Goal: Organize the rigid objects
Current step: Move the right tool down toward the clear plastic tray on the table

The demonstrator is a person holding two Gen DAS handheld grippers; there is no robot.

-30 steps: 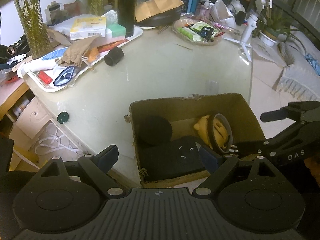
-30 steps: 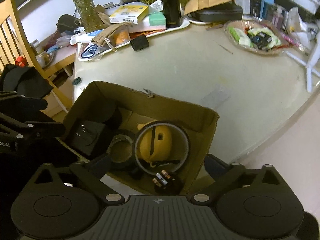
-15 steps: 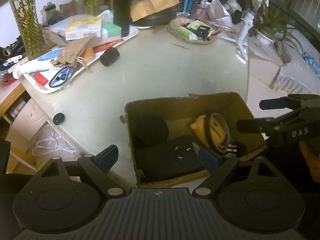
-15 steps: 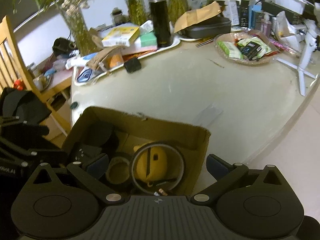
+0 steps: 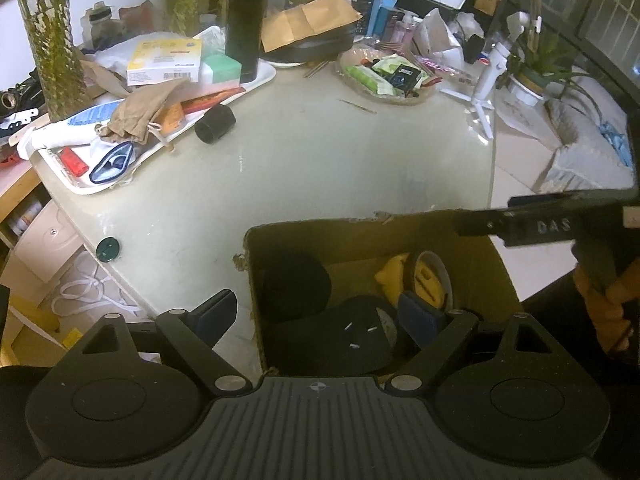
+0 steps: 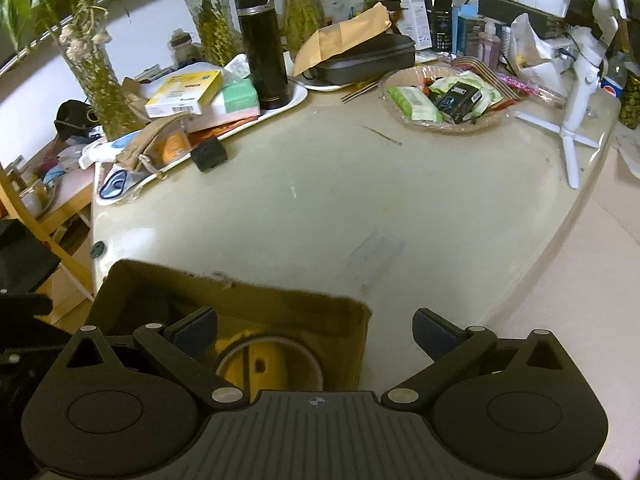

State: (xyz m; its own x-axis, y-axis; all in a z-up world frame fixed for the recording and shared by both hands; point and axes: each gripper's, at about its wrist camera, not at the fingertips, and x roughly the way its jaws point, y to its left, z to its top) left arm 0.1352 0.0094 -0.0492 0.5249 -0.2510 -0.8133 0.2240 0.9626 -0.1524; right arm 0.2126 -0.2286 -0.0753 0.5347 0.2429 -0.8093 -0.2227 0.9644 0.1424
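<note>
The cardboard box (image 5: 360, 232) is sitting at the table's (image 5: 320, 160) near edge, at six o'clock in both views, holding a yellow object (image 5: 394, 276), a tape ring (image 5: 436, 276) and dark items. The left gripper (image 5: 320, 316) is hovering with jaws spread and empty, straddling the box's near-left corner. The right gripper (image 6: 316, 330) is likewise hanging spread and empty over the box's right wall. Bare tabletop is lying open toward twelve o'clock, ending at a cluttered tray (image 5: 160, 152) at ten. "DAS" is showing on the right tool at three o'clock.
</note>
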